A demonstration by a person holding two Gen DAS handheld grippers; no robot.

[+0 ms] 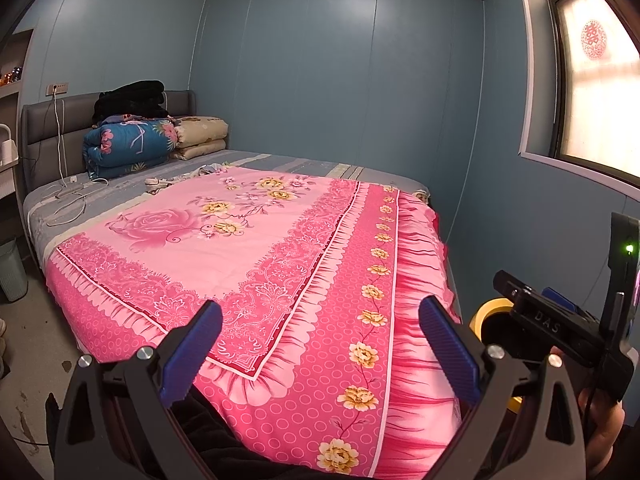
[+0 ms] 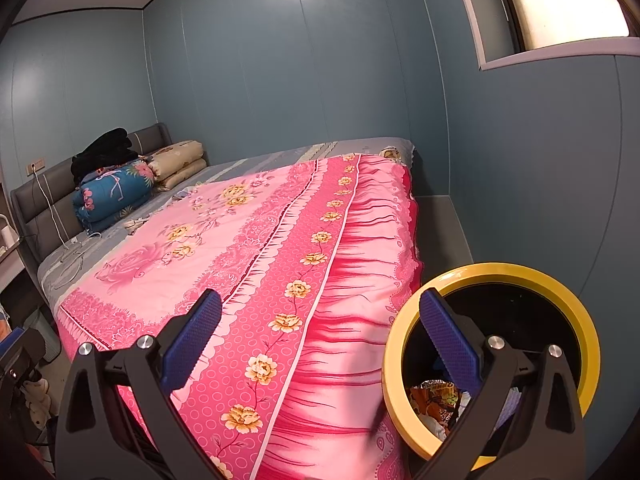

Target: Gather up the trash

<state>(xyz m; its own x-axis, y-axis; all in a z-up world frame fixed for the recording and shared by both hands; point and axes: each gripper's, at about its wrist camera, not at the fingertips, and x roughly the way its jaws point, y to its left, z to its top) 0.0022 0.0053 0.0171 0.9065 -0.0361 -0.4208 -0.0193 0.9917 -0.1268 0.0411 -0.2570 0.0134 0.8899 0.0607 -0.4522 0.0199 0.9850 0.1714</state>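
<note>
A yellow-rimmed trash bin [image 2: 576, 312] with a black liner stands on the floor at the bed's right corner, with crumpled wrappers [image 2: 436, 396] inside it. My right gripper [image 2: 320, 344] is open and empty, its right finger above the bin's mouth and its left finger over the pink bedspread [image 2: 248, 248]. In the left wrist view my left gripper [image 1: 320, 348] is open with nothing between its fingers, hovering over the foot of the bed [image 1: 248, 240]. The bin's rim [image 1: 486, 312] shows behind the other gripper's body at the right.
Folded quilts [image 1: 132, 140] and dark clothes [image 1: 132, 100] are piled by the headboard. White cables [image 1: 68, 196] lie on the grey sheet. A pale basket [image 1: 12, 276] stands on the floor at the left. Blue walls close in at the right, with a window [image 1: 596, 92].
</note>
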